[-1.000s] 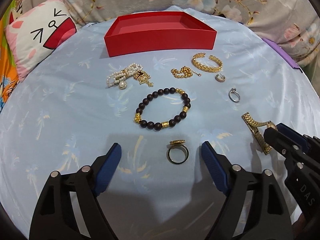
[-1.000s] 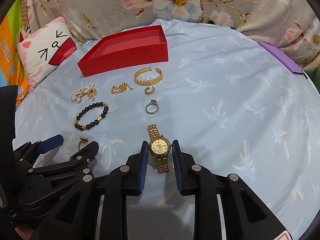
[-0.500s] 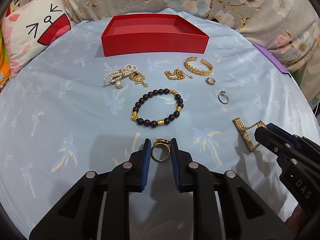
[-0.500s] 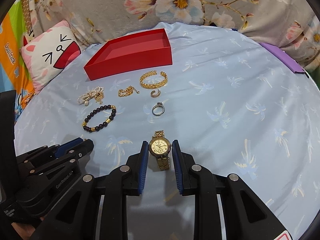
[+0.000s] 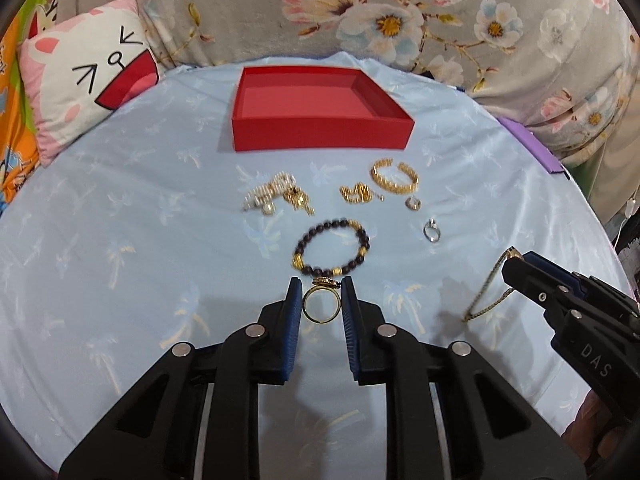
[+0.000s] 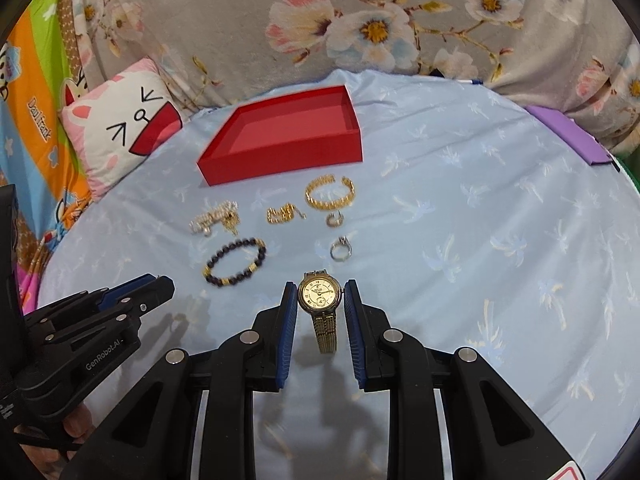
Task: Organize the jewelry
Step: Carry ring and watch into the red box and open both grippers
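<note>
My left gripper (image 5: 321, 300) is shut on a gold ring (image 5: 320, 305) and holds it above the blue cloth. My right gripper (image 6: 320, 300) is shut on a gold watch (image 6: 320, 300), whose strap hangs down; it also shows in the left wrist view (image 5: 490, 292). An open, empty red box (image 5: 320, 134) stands at the back. On the cloth lie a dark bead bracelet (image 5: 332, 247), a pearl bracelet (image 5: 266, 197), a gold chain (image 5: 356, 193), a gold bangle (image 5: 395, 178), a small hoop (image 5: 413, 202) and a silver ring (image 5: 432, 231).
A cat-face pillow (image 5: 90, 84) lies at the back left. Floral fabric (image 5: 400, 12) rises behind the box. A purple item (image 5: 532, 142) sits at the right edge of the cloth.
My left gripper closed on the gold ring and lifted it. My right gripper lifted the gold watch off the cloth. Both moved up and towards the red box.
</note>
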A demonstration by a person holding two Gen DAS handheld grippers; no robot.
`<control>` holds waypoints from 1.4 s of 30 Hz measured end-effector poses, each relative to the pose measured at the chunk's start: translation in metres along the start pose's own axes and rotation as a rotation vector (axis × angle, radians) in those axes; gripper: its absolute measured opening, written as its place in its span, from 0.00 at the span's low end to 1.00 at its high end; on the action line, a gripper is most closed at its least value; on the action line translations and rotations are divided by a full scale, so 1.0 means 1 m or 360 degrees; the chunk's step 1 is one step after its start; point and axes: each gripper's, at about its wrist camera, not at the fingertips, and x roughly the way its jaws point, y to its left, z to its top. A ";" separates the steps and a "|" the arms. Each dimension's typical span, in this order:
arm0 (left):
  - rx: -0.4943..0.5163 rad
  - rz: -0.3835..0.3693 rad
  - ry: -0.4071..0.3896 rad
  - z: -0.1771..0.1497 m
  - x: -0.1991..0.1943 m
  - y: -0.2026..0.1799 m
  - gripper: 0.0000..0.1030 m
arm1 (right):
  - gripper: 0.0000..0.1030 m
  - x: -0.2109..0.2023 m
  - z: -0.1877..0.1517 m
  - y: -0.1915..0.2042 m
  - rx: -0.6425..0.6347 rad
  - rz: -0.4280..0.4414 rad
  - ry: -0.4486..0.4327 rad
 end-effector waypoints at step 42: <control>0.0008 0.0178 0.0017 0.310 0.267 0.073 0.21 | 0.26 0.318 0.294 0.021 -0.0116 0.0044 0.0210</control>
